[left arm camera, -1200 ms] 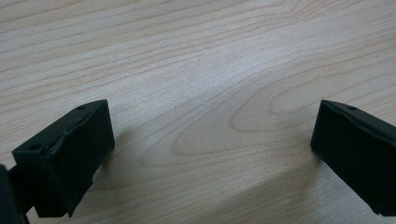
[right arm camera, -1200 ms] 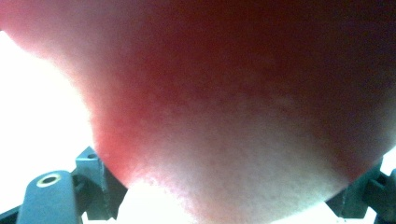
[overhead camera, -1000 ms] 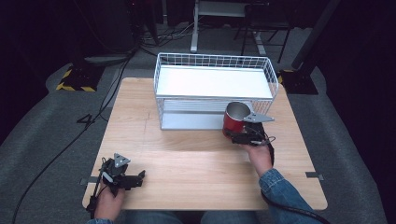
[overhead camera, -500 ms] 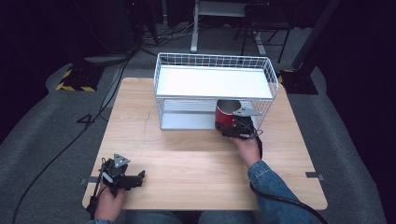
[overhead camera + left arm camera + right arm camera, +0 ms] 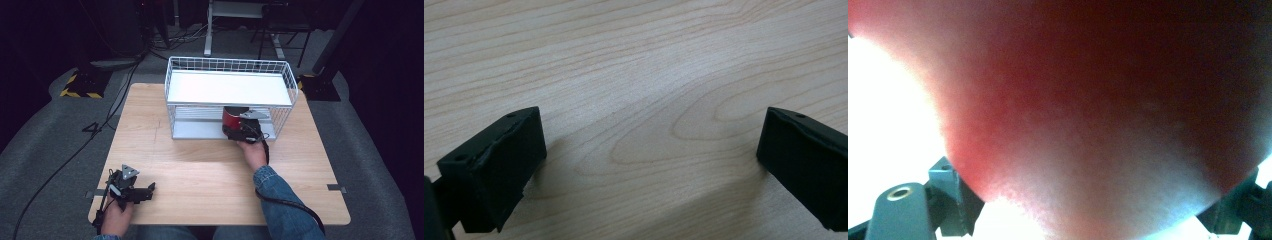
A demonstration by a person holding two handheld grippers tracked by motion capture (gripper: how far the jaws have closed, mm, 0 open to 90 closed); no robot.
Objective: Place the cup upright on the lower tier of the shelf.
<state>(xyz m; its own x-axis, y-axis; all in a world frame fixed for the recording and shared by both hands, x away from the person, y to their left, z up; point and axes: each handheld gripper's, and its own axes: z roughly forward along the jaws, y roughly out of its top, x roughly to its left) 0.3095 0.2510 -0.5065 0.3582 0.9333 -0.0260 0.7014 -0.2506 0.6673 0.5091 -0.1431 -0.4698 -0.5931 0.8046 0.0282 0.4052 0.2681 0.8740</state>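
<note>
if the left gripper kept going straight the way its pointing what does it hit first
Probably nothing soon. The left gripper, jaws open, points across the bare wooden table toward the person's denim sleeve; that sleeve would likely come first, though depth is hard to judge.

One readable mark: a dark "4" (image 5: 93,128) on the grey floor (image 5: 45,150), just left of the tabletop (image 5: 200,170), beside its far-left part. Nothing legible on the tabletop itself.

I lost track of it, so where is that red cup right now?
In the high view the red cup sits in the right hand-held gripper, at the front of the white wire rack's lower shelf, right of the middle.
</note>
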